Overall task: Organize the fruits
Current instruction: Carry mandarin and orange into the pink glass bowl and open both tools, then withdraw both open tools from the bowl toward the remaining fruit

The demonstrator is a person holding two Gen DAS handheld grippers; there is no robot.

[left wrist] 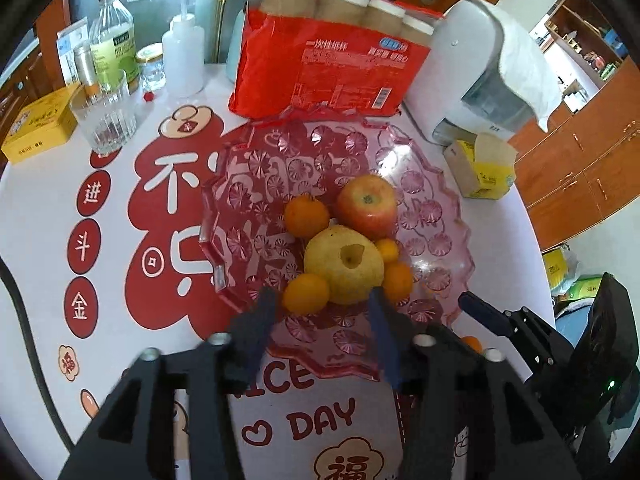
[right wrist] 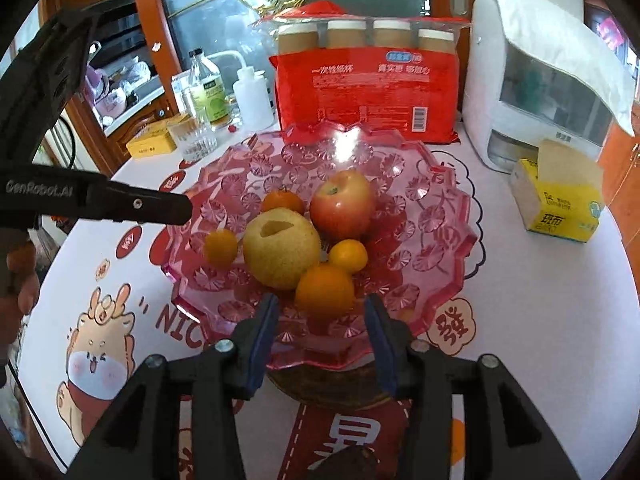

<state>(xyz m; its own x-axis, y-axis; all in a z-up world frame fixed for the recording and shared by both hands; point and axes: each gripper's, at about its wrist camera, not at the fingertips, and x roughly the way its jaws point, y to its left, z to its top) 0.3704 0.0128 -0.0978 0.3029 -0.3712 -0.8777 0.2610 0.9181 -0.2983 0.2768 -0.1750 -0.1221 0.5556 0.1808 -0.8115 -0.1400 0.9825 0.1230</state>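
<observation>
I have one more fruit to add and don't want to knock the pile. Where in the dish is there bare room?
Free: the back half of the pink dish, between the red apple and the cup package, and its right side toward the yellow box. Crowded: the centre and near side, where the pear, apple and oranges touch, just ahead of both open grippers.

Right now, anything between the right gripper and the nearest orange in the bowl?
Nothing visible. The right gripper is open just short of the orange in the pink bowl; the pear only touches its left side.
</observation>
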